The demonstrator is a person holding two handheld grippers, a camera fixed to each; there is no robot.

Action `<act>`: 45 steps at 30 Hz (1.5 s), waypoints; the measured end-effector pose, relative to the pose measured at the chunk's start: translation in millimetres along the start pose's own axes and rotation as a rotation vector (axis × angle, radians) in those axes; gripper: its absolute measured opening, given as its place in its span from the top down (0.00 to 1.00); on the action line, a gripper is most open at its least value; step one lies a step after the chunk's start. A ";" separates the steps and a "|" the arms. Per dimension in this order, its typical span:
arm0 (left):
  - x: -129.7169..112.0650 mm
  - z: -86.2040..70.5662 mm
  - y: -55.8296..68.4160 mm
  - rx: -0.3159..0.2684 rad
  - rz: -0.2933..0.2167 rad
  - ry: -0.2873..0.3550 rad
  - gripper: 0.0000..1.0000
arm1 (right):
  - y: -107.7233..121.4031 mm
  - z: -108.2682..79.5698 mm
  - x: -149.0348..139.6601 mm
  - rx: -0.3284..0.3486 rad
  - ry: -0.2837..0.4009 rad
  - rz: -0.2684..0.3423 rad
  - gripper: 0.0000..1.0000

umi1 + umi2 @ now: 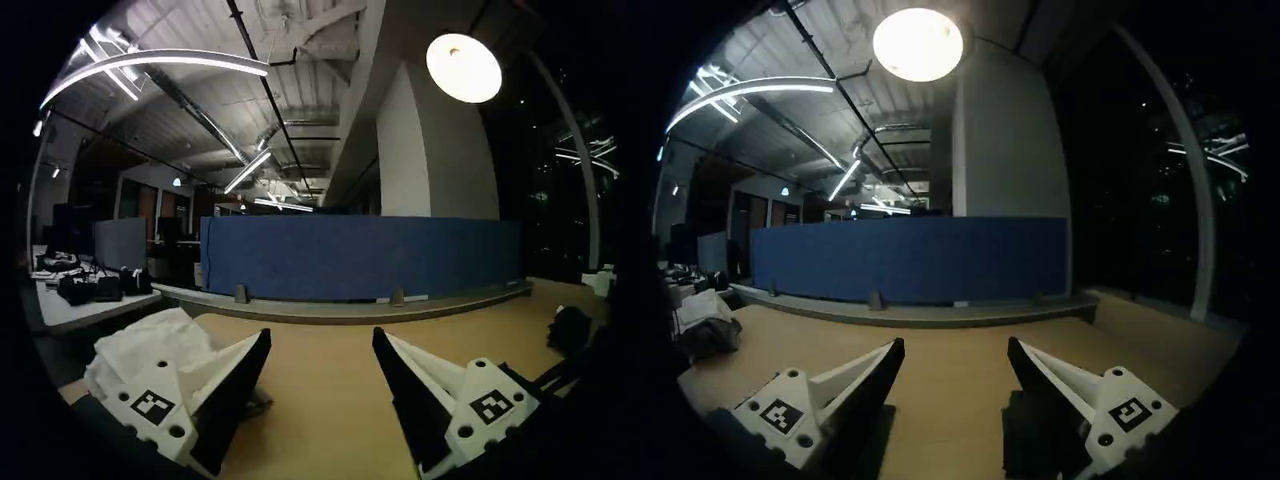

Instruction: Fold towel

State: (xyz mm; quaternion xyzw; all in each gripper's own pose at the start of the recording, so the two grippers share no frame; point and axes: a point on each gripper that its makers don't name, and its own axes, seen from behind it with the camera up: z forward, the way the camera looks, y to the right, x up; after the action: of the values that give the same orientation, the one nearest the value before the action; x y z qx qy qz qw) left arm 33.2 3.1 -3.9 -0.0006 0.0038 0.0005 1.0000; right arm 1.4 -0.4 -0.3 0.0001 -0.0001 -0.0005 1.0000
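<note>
1. Two grippers are counted, two white fingers with dark inner faces on each.
2. The left gripper (320, 334) is released: jaws are spread wide with bare table (320, 432) seen between them, nothing gripped.
3. Same deal for the right gripper (954, 344): jaws are held apart above the wood, nothing pinched.
4. One towel (156, 344) is counted, white and crumpled. It's seen in the left gripper view, lying on the table's left part, partly hidden behind that gripper's left finger. Whether they touch can't be told.
5. A pale bundle (708, 320) is seen at the far left of the right gripper view; whether it's towel can't be told.
6. One blue partition (360, 256) is stood along the table's far edge, and one round lamp (464, 68) is lit overhead.
7. One dark lump (572, 328) is spotted on the table's right side, too dim to be named.
8. Printed stuff: one black-and-white square code tag (152, 406) is stuck on each finger, four in total. Patterns, not letters.
</note>
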 end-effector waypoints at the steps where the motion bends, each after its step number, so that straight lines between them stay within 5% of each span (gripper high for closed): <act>1: 8.8 -1.0 0.4 -0.001 -0.001 0.001 0.06 | -1.4 -1.1 5.4 0.001 -0.001 -0.003 0.00; 9: 81.6 -6.0 2.2 -0.020 -0.008 -0.003 0.06 | -8.1 -6.1 62.6 0.000 0.002 -0.028 0.00; 15: 91.2 -5.2 10.3 -0.057 0.011 -0.038 0.06 | -11.5 -5.2 77.4 0.017 -0.021 -0.031 0.00; 27: 42.5 -25.1 46.3 -0.245 0.073 -0.211 0.06 | -47.6 -25.1 48.6 0.192 -0.183 -0.095 0.00; 36: -1.3 -53.3 76.5 -0.433 0.150 -0.359 0.06 | -79.8 -48.6 13.4 0.377 -0.350 -0.149 0.00; 45: -41.8 -80.7 95.6 -0.558 0.198 -0.492 0.06 | -97.2 -76.8 -23.2 0.498 -0.480 -0.232 0.00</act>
State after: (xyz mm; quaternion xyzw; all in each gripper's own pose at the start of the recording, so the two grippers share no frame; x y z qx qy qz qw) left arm -9.3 98.5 -84.4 -0.2719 -0.2367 0.0982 0.9276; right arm -21.8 -97.5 -77.1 0.2433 -0.2348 -0.1139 0.9342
